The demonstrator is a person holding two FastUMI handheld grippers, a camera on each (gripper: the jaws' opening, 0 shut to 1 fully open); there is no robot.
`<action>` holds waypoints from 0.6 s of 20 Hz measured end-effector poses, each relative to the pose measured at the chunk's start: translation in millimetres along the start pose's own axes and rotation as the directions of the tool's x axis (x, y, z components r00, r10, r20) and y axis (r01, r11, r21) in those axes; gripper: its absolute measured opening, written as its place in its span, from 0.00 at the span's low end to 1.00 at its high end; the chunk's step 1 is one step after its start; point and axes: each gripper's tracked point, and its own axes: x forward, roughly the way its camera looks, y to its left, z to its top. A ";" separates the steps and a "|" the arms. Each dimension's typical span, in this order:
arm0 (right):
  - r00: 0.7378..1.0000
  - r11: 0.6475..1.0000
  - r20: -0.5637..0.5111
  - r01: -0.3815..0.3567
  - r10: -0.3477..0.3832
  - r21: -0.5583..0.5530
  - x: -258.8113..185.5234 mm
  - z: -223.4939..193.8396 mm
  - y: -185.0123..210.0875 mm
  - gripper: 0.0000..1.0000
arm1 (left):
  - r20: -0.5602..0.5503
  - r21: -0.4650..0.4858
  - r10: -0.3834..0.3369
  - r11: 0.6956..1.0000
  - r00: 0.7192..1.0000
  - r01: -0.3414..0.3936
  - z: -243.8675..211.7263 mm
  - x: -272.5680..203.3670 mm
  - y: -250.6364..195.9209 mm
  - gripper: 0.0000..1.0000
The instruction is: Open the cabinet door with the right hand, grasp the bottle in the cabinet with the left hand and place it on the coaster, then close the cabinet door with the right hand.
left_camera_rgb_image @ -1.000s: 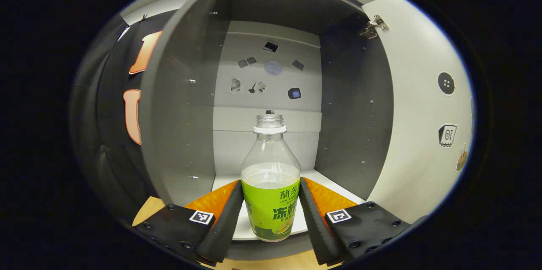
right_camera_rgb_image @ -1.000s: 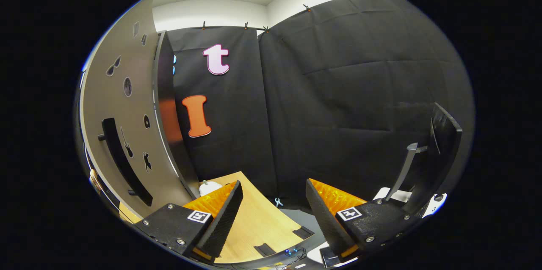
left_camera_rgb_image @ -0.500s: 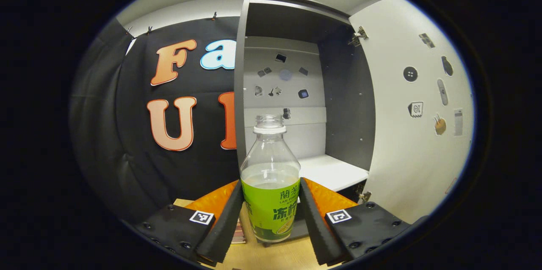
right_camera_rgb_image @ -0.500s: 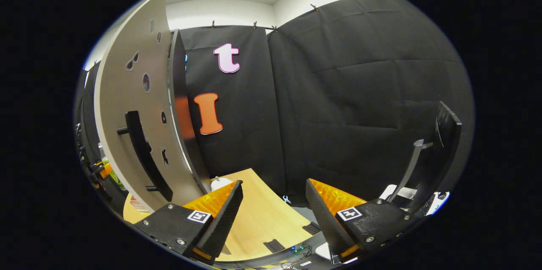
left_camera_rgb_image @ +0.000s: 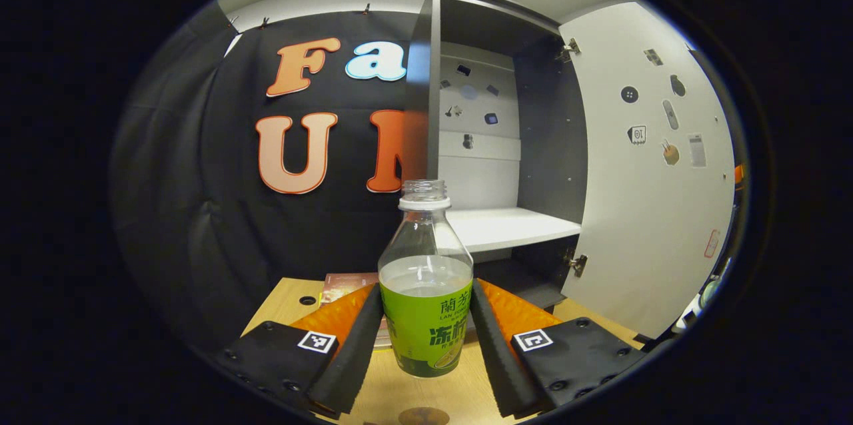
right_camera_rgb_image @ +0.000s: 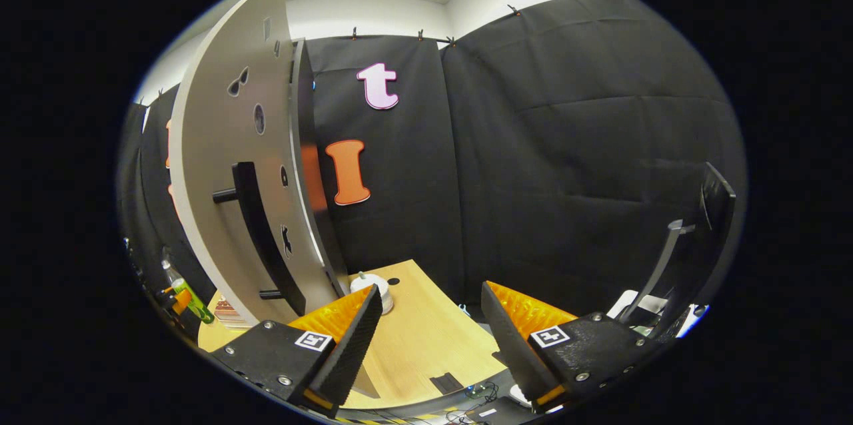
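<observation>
The left gripper (left_camera_rgb_image: 426, 325) clamps the bottle (left_camera_rgb_image: 426, 292), carrying it toward the coaster (left_camera_rgb_image: 423, 416) at 6 o'clock. Next, lower it squarely. The right gripper (right_camera_rgb_image: 430, 338) gapes empty, door (right_camera_rgb_image: 226, 165) at 10 o'clock.

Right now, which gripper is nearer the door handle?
Right. The right gripper is open just beside the open door's handle, not touching it. The left gripper holds the bottle on the door's far side.
</observation>
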 end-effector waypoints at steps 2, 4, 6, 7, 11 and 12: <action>1.000 1.000 0.002 0.002 -0.002 0.001 -1.4 3.2 0.7 0.93 | -0.013 0.012 -0.003 1.000 1.000 0.003 -24.4 -9.8 3.4 0.82; 1.000 1.000 0.008 0.009 -0.009 -0.005 -3.0 7.9 0.4 0.93 | -0.038 0.008 0.001 1.000 0.999 0.000 -51.0 -18.5 6.7 0.82; 1.000 1.000 0.007 0.015 -0.015 -0.012 -3.5 9.0 0.4 0.93 | -0.071 -0.016 0.013 1.000 0.997 -0.014 -79.6 -24.7 10.2 0.82; 1.000 1.000 0.003 0.015 -0.015 -0.015 -3.3 9.0 1.8 0.93 | -0.085 -0.034 0.017 0.999 0.996 -0.020 -91.9 -27.9 11.1 0.82; 1.000 0.999 -0.012 0.024 -0.024 -0.030 -3.3 8.9 2.3 0.93 | -0.105 -0.052 0.054 0.997 0.993 -0.060 -129.9 -35.1 16.5 0.82; 0.999 0.999 -0.014 0.028 -0.029 -0.031 -3.9 8.2 1.9 0.93 | -0.106 -0.053 0.059 0.997 0.993 -0.065 -137.1 -36.6 14.7 0.82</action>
